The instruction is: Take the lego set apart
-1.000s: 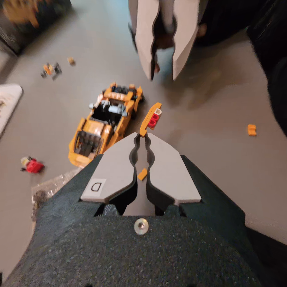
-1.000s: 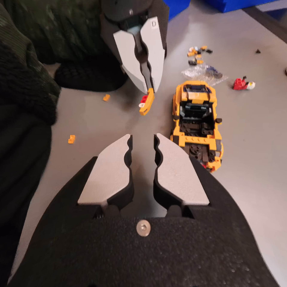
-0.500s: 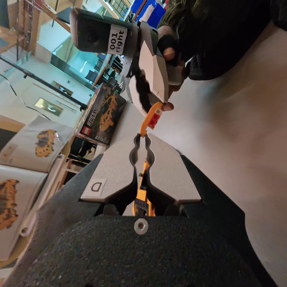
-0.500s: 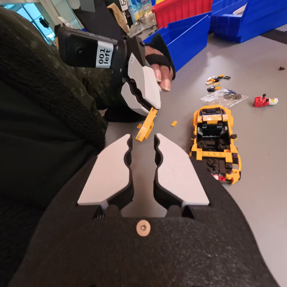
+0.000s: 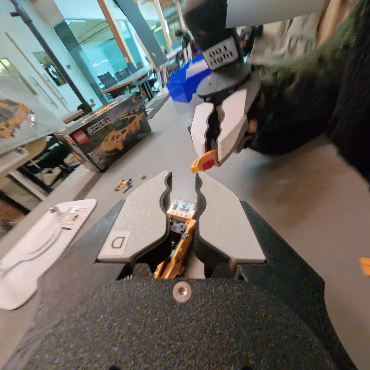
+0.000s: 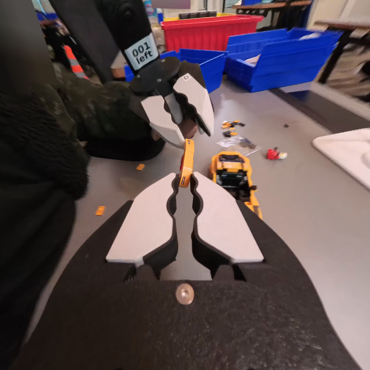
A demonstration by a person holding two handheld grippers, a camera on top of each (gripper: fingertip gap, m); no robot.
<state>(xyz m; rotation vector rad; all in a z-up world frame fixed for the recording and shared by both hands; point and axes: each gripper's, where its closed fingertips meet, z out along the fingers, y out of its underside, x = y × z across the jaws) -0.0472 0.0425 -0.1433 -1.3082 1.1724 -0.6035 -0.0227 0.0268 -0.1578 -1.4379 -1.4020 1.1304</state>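
Observation:
The yellow-orange lego car [image 6: 232,170] stands on the grey table, partly stripped, with its black inside showing. It also shows under and between my left fingers [image 5: 178,254]. A curved orange panel with a red brick on it [image 6: 188,160] is off the car and held in the air. My right gripper [image 6: 185,176] is shut on the panel's lower end. In the left wrist view the right gripper [image 5: 211,158] holds the panel [image 5: 203,160] just beyond my left fingertips. My left gripper [image 5: 183,176] is open and empty, and in the right wrist view [image 6: 195,139] its tips stand by the panel's top end.
The lego box [image 5: 112,132] and a white tray with small parts [image 5: 46,236] lie to the left. Blue bins [image 6: 280,60] and a red bin [image 6: 204,32] stand behind. A plastic bag [image 6: 238,145], a red figure piece [image 6: 274,155] and loose orange bits [image 6: 100,210] lie around the car.
The orange panel has passed from my left gripper to my right. The right gripper closed on it and the left one opened and let go. Both cameras tilted up.

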